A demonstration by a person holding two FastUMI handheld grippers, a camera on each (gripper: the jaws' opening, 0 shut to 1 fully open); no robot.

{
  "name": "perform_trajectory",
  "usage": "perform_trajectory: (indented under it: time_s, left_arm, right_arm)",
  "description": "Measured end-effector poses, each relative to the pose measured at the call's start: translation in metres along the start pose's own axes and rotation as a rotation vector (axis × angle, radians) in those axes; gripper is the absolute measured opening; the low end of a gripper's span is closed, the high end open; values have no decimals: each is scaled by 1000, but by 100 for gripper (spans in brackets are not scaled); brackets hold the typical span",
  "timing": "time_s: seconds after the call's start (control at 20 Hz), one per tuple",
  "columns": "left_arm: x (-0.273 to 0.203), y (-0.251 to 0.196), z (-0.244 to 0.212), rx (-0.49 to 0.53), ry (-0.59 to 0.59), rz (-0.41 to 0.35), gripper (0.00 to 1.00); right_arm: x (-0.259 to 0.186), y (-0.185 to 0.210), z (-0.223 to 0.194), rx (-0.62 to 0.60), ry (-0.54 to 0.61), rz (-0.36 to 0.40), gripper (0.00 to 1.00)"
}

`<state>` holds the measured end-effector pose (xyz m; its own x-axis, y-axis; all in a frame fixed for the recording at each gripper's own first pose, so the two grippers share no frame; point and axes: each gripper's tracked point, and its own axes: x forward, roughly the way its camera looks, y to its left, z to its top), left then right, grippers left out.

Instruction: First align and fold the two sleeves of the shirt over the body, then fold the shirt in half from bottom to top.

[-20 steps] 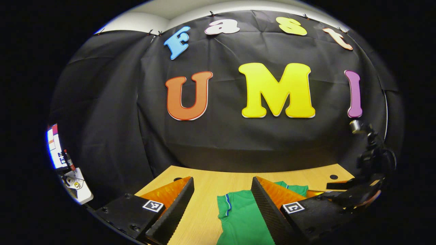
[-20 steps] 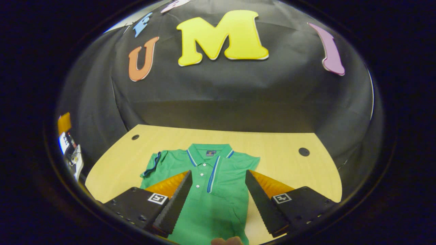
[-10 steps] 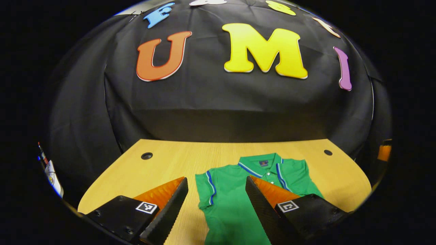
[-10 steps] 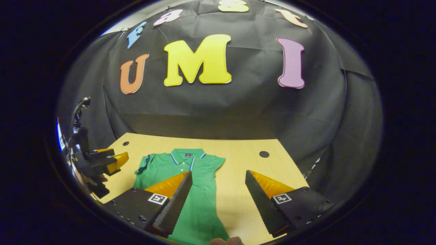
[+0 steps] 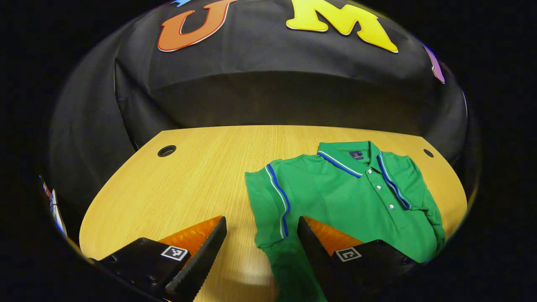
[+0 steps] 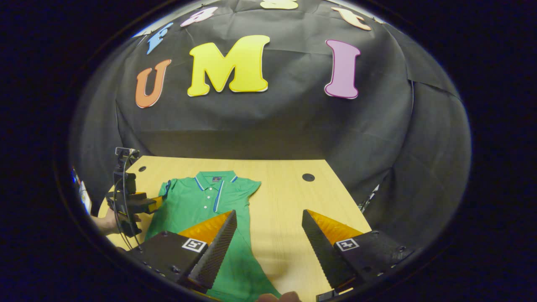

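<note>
A green polo shirt (image 5: 344, 197) with blue and white trim lies face up on the wooden table (image 5: 188, 180), collar toward the far wall. Its near sleeve (image 5: 268, 201) lies flat, with the hem reaching between the fingers of my left gripper (image 5: 260, 222), which hovers open just above it. In the right gripper view the shirt (image 6: 197, 201) lies left of centre. My right gripper (image 6: 269, 214) is open over bare table beside the shirt's right edge, below the other sleeve (image 6: 249, 186). The left gripper (image 6: 153, 203) shows there at the shirt's left side.
The table has round cable holes near its far corners (image 5: 166, 151) (image 6: 308, 177). The black cloth wall stands close behind the table. A hand (image 6: 107, 220) holds the left gripper at the table's left edge. Bare wood lies on both sides of the shirt.
My left gripper has tipped down and come in over the shirt's left sleeve. My right gripper has shifted right, from over the shirt's body to its right edge. Both stayed open.
</note>
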<state>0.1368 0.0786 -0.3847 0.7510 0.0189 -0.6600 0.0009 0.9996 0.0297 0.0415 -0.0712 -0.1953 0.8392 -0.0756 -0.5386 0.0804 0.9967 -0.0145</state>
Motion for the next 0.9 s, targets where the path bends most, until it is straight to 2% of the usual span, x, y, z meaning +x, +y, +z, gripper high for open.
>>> perform_trajectory:
  time_s: [0.1,0.15,0.2,0.25,0.3,0.35,0.4,0.45,0.55,0.75,0.85,0.9]
  left_arm:
    - [5,3,-1,19,4,-7,100]
    - [9,2,-2,24,8,-19,98]
    - [11,1,-3,27,11,-26,90]
    - [10,1,-4,30,15,-32,76]
    - [11,2,-4,32,17,-35,70]
    - [11,2,-4,34,15,-37,58]
    - [11,6,0,37,5,-20,51]
    - [12,11,3,38,-8,-6,32]
    - [12,6,1,26,0,-31,14]
    - [5,-1,14,-4,-13,-73,6]
    - [-7,-9,32,-42,-43,-99,6]
    - [-11,-13,42,-50,-60,-104,19]
  right_arm:
    - [2,5,-1,-7,6,1,96]
    - [4,8,-2,-14,7,4,96]
    - [4,11,-1,-19,9,8,96]
    - [4,14,-2,-23,10,13,96]
    - [4,16,-1,-23,11,15,96]
    - [5,17,-3,-24,11,15,97]
    - [5,18,-3,-24,13,15,96]
    - [5,19,-3,-27,15,14,96]
    - [4,22,-3,-29,13,15,96]
    - [1,19,-1,-34,-3,4,96]
    - [1,19,-1,-16,-7,5,96]
    - [0,18,0,-7,-7,6,96]
